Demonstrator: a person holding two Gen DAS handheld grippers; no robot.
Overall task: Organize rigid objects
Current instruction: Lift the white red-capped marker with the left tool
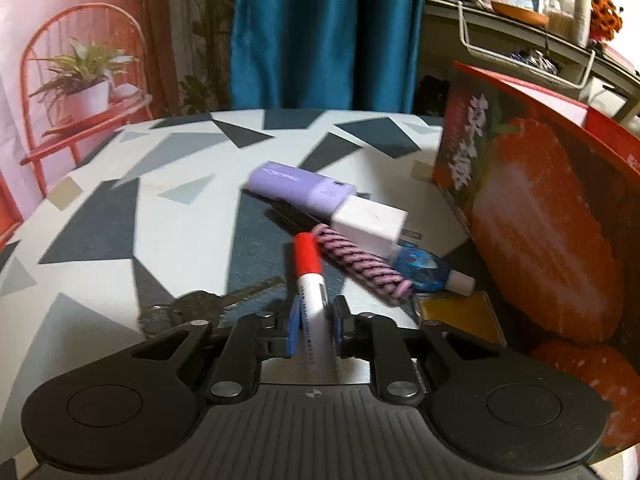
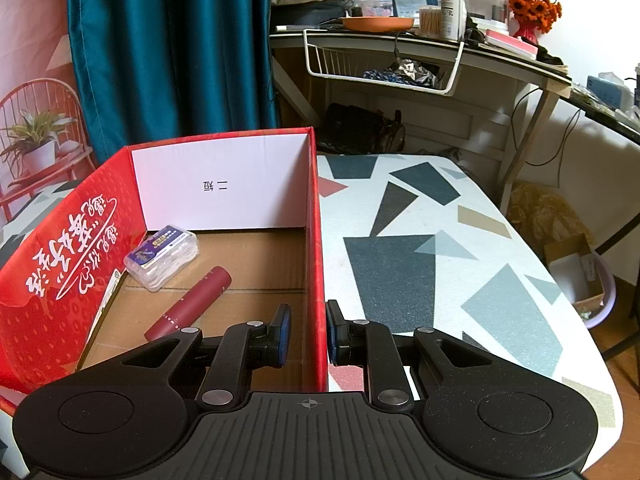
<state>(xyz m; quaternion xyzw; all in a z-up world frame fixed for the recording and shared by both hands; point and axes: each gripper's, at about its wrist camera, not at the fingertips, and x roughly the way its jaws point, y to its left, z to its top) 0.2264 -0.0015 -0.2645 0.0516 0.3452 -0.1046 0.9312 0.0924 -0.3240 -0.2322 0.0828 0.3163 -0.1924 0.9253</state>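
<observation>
Two grippers show, one per wrist view. Low in the left view, the left gripper (image 1: 313, 322) has its blue pads clamped on the white barrel of a marker (image 1: 310, 280), whose red cap points up the frame. Just beyond the cap lies a pile at frame centre: a pink-and-black braided cable (image 1: 360, 266), a white charger (image 1: 370, 226), a purple case (image 1: 300, 184), and a blue tape dispenser (image 1: 424, 270) to the right. Keys (image 1: 208, 304) lie left of the pads on the patterned table (image 1: 120, 220). A yellow tin (image 1: 460, 312) sits at lower right, against the strawberry-printed box (image 1: 540, 220).

In the right view, the right gripper (image 2: 308, 332) straddles the red wall of the box (image 2: 314, 240), pads nearly closed on either side of it. Inside, at left, lie a maroon tube (image 2: 192, 300) and a clear case (image 2: 162, 256).
</observation>
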